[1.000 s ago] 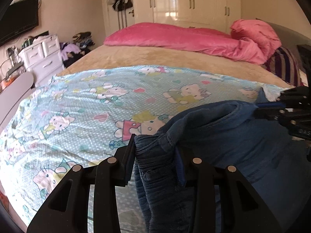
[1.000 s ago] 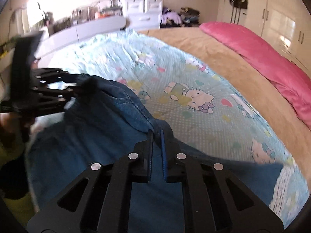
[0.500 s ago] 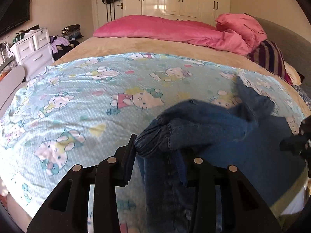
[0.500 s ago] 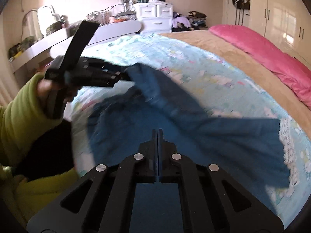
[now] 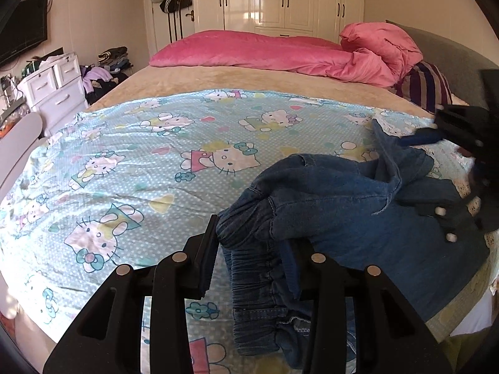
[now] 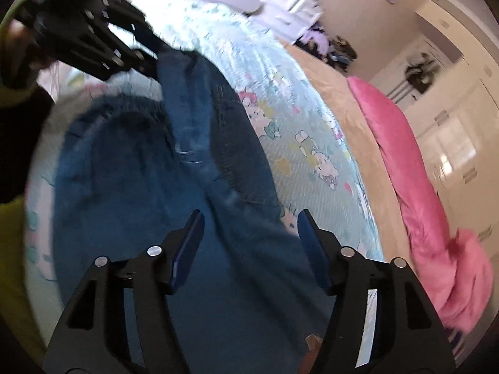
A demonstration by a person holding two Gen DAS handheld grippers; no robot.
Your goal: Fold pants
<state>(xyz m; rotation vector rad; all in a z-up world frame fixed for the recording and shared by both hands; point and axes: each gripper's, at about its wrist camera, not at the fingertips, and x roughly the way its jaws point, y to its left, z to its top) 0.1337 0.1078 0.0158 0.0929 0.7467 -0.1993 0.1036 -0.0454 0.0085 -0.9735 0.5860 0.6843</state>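
Bedroom seen from the left wrist: white wardrobe [image 5: 280, 0] at the back, pink duvet [image 5: 265, 51] across the far side of the bed [image 5: 218, 78], cartoon-cat sheet [image 5: 140, 162] spread over the near half. Denim pants [image 5: 358, 215] lying bunched at the near right of that sheet, waistband gathered and partly hanging over the bed's edge. Left tool [image 5: 252, 249] partly closed, clamped on the elastic waistband, a thick wad of cloth between its fingers. Right tool [image 5: 461, 131] visible at the right edge, beside a raised flap of denim; from this angle cannot tell whether touching it.

Same bed from the right wrist, tilted and blurred: sheet [image 6: 296, 118] and pink duvet [image 6: 405, 155] running off to the right, a yellow-green sleeve [image 6: 12, 249] at the left. Pants [image 6: 140, 187] spread below and ahead in a rumpled mass, no clean crease anywhere. Right tool [image 6: 251, 240] with jaws just sprung apart, standing well open, gripping nothing; denim lying under the gap, pads clear of it. Left tool [image 6: 93, 40] at upper left, pinching the far end of the cloth.

Judged early in the task: garment on the bed but crumpled. Left to do, by the look of it: flattening, laying leg on leg, folding across.
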